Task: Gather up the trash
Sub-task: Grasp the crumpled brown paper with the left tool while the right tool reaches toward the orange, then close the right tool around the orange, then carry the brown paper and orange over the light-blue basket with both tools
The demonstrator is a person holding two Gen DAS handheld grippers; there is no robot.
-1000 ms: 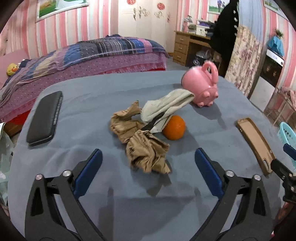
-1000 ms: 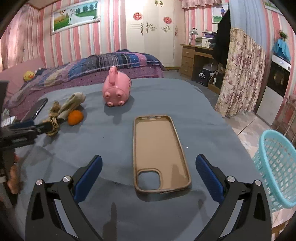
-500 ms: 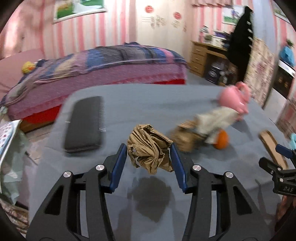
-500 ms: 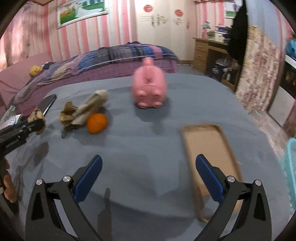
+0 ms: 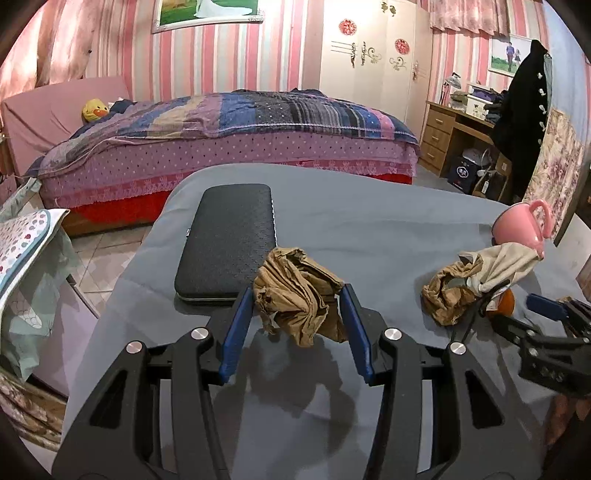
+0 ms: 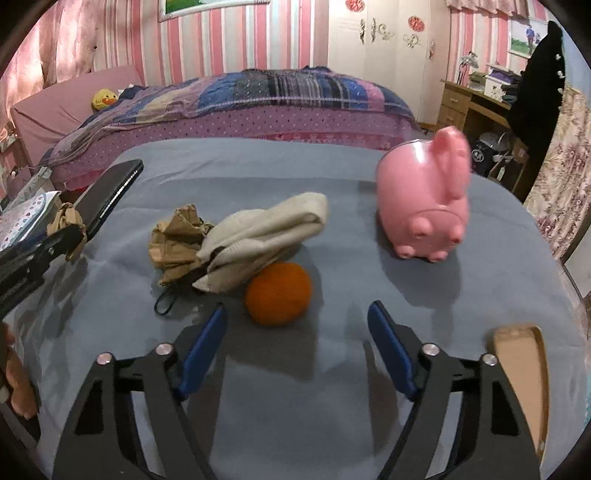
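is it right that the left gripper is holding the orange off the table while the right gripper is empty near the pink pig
Not quite. The left gripper holds a crumpled brown paper wad between its fingers, as the left wrist view shows. The orange sits on the table, seen in the right wrist view. The right gripper is indeed empty, its jaws having just been closing, near the pink pig.

A bedroom in a home. A bed with a patchwork quilt fills the view at twelve o'clock, a yellow duck toy by its pillow end at ten. Pink striped wallpaper and a framed picture hang behind it. At two o'clock stand a white wardrobe, a wooden desk and a dark coat.
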